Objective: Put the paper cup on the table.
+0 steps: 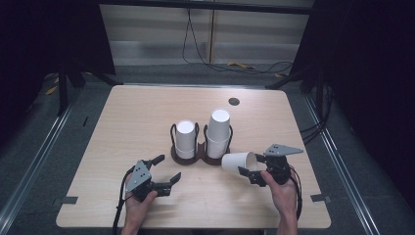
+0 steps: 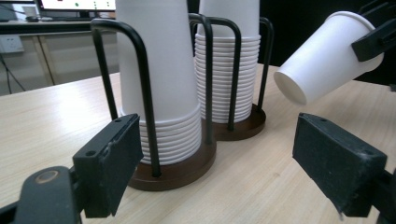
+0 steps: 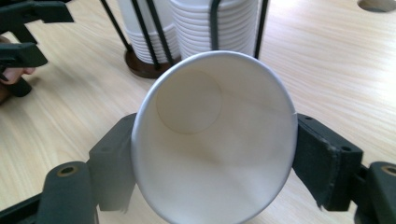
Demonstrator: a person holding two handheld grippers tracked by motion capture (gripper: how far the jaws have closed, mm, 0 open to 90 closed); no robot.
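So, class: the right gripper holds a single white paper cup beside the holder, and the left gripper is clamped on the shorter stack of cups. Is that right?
Not quite. The right gripper does hold a single white paper cup beside the holder, but the left gripper is open and grips nothing. The left gripper view shows its fingers spread wide, short of the shorter stack.

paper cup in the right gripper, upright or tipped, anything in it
Tipped on its side and empty: the paper cup lies sideways in the right gripper, its bare bottom visible inside.
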